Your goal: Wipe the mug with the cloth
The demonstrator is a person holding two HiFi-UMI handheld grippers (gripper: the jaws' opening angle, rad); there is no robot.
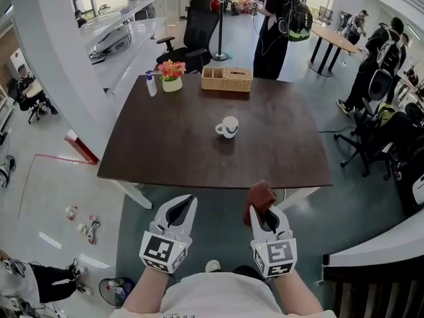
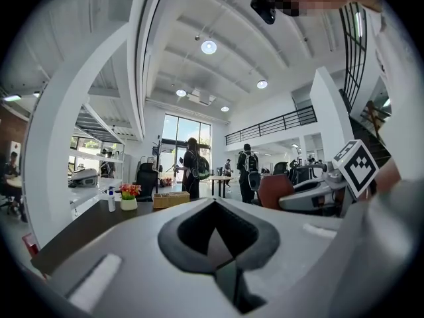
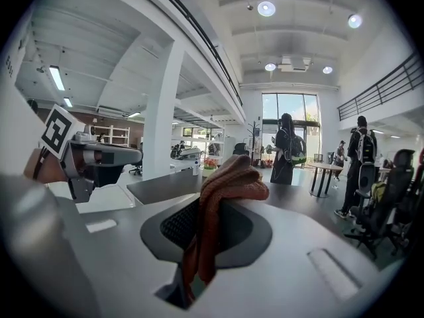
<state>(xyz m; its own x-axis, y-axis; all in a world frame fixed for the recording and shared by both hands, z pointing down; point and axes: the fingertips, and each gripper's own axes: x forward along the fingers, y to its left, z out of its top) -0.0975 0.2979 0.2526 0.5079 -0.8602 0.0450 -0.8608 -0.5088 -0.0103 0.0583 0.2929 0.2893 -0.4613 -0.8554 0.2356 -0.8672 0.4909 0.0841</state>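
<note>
Bright daylight from far windows (image 3: pixel 289 114) plus ceiling lamps (image 2: pixel 209 46); strong fisheye bending at edges, dark corners, near gripper bodies soft.

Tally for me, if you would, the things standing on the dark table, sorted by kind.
Mug: 1
Flower pot: 1
Spray bottle: 1
Wicker basket: 1 (it may be two set side by side; the head view does not settle this)
Total: 4
</note>
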